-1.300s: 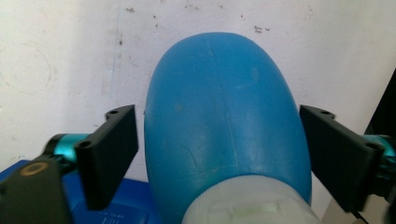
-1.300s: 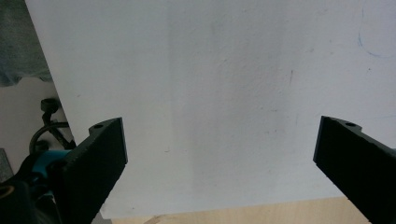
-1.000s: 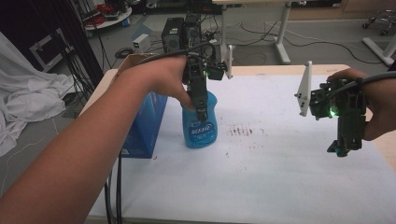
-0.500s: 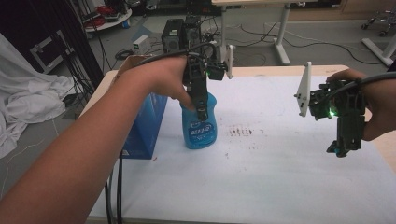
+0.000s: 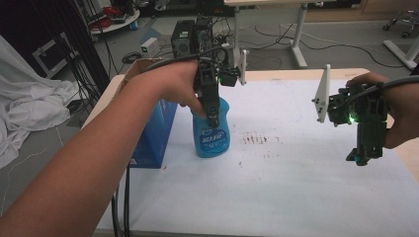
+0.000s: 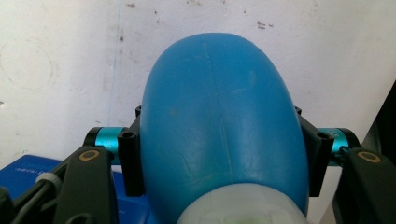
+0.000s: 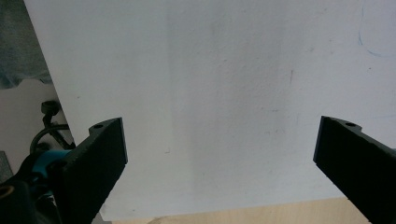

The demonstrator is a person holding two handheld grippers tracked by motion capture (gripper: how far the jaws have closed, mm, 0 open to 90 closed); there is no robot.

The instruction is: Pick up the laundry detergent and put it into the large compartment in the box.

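Observation:
A blue plastic bottle (image 5: 213,137) with a label stands upright on the white sheet, left of the middle. My left gripper (image 5: 212,117) comes down on it from above. In the left gripper view both black jaws press the sides of the bottle (image 6: 219,116), and my left gripper (image 6: 219,161) has just been closing on it. My right gripper (image 5: 363,155) hangs above the sheet at the far right, pointing down. In the right gripper view my right gripper (image 7: 219,158) stands wide open with nothing between the jaws.
A blue carton (image 5: 155,133) stands just left of the bottle, almost touching it. A white sheet (image 5: 276,192) covers the table, with dark specks (image 5: 257,139) near the middle. The wooden table edge (image 5: 306,75) shows at the back; cables and equipment lie on the floor beyond.
Both hands stay where they were. The left jaws look slightly tighter around the bottle's top.

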